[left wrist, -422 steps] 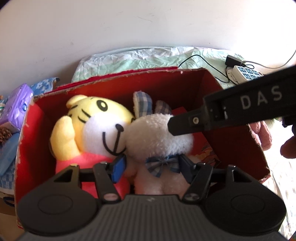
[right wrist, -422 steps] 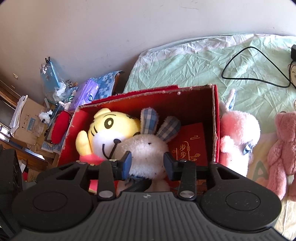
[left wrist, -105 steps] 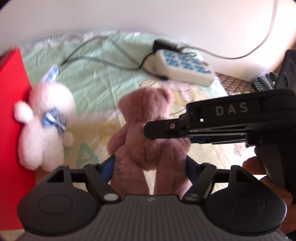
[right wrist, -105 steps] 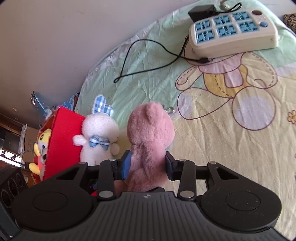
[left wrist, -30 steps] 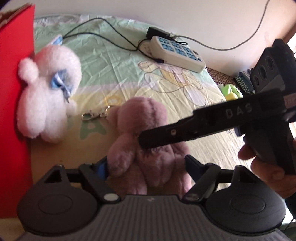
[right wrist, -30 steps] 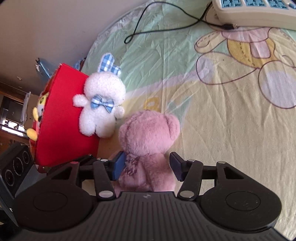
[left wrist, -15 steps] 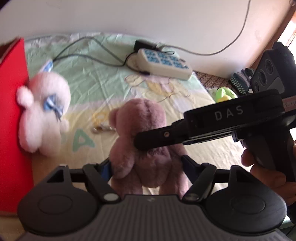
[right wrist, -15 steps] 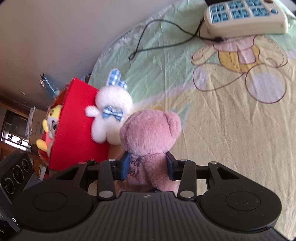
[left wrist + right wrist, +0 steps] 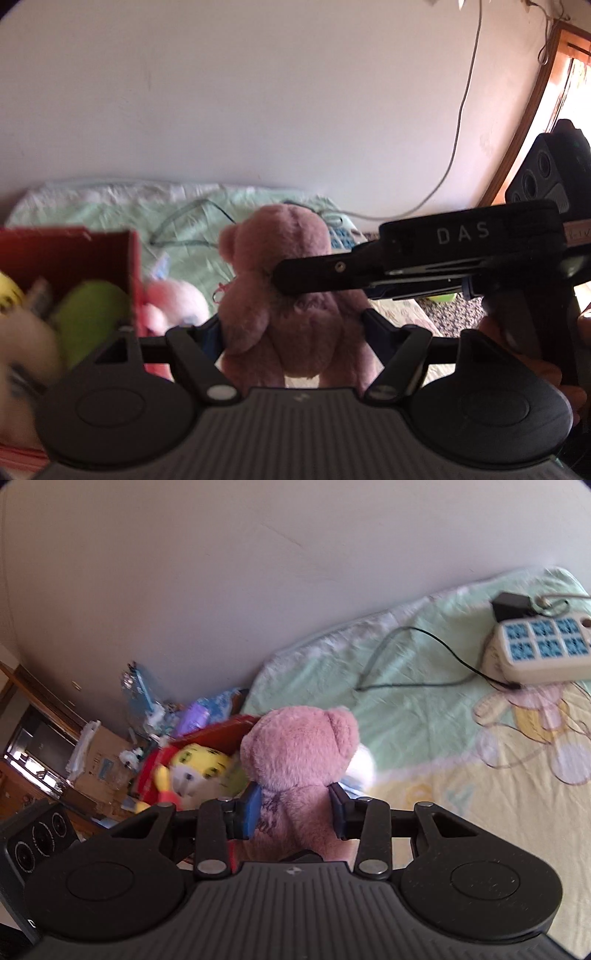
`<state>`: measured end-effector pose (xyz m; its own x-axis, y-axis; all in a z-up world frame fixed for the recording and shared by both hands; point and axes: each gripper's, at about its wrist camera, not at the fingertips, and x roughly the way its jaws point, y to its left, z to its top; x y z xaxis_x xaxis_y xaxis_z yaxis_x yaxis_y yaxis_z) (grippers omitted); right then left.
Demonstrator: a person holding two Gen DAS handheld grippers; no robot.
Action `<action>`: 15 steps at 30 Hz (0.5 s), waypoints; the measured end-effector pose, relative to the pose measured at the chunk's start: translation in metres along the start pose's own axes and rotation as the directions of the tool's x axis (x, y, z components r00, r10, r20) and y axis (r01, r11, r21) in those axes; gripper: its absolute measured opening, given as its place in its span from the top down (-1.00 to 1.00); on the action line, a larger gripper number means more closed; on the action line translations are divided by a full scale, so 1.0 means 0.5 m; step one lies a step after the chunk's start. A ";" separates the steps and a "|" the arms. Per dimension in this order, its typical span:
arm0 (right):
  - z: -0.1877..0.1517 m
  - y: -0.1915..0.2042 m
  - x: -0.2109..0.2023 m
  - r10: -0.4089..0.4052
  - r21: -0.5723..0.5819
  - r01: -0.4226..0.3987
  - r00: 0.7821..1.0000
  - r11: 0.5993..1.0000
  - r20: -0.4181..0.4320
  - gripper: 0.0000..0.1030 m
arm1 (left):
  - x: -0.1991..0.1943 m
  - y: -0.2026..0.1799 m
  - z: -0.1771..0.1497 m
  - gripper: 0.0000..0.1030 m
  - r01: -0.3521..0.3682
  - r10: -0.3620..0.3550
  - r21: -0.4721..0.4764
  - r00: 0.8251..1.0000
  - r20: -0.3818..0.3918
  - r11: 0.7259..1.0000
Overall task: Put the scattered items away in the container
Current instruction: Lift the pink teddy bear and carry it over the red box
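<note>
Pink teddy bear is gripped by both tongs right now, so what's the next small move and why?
Probably carry the pink teddy bear sideways until it is over the red box, then lower it. Both the left tongs and the right tongs pinch its body, and the open box, already holding a yellow tiger plush, sits just beside it.

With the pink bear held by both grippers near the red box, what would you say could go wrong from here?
1. The pink bear is soft, and the right gripper pinches only its narrow waist, so it might slip or sag.
2. The left gripper grips it too; uneven motion could tug it loose.
3. The red box already looks crowded, with a yellow tiger plush inside, so the bear may perch on top and topple out.
</note>
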<state>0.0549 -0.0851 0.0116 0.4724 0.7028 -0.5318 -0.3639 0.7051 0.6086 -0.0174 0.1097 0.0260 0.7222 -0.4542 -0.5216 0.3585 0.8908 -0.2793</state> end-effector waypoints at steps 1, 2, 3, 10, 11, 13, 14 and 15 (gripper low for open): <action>0.003 0.024 0.006 0.014 -0.008 -0.014 1.000 1.000 0.010 0.20 | -0.023 0.010 0.008 -0.44 -0.013 0.013 0.014 1.000 0.018 1.000; 0.004 0.047 0.014 0.028 -0.015 -0.027 0.999 1.000 0.017 0.20 | -0.043 0.022 0.016 -0.45 -0.027 0.027 0.024 0.999 0.032 0.999; 0.004 0.071 0.025 0.042 -0.021 -0.042 0.999 0.999 0.022 0.20 | -0.063 0.037 0.022 -0.45 -0.043 0.042 0.031 0.998 0.042 0.999; -0.014 0.199 0.181 0.138 0.017 -0.138 0.990 0.990 -0.006 0.19 | -0.159 0.179 0.037 -0.48 -0.183 0.181 0.052 0.983 0.040 0.982; -0.016 0.214 0.204 0.143 0.020 -0.143 0.990 0.989 -0.009 0.19 | -0.166 0.202 0.037 -0.48 -0.198 0.196 0.052 0.980 0.034 0.979; -0.025 0.239 0.249 0.152 0.032 -0.151 0.988 0.988 -0.010 0.19 | -0.175 0.244 0.034 -0.48 -0.222 0.222 0.055 0.975 0.019 0.973; -0.029 0.246 0.269 0.156 0.044 -0.156 0.988 0.987 -0.013 0.19 | -0.175 0.261 0.031 -0.48 -0.233 0.233 0.057 0.972 0.013 0.971; -0.032 0.251 0.288 0.160 0.058 -0.158 0.987 0.986 -0.016 0.19 | -0.175 0.275 0.025 -0.48 -0.241 0.241 0.058 0.971 0.007 0.969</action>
<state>0.0646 0.1059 0.0021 0.3953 0.8078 -0.4373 -0.3873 0.5783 0.7181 -0.0241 0.2724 0.0431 0.7913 -0.2261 -0.5680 0.2076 0.9733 -0.0983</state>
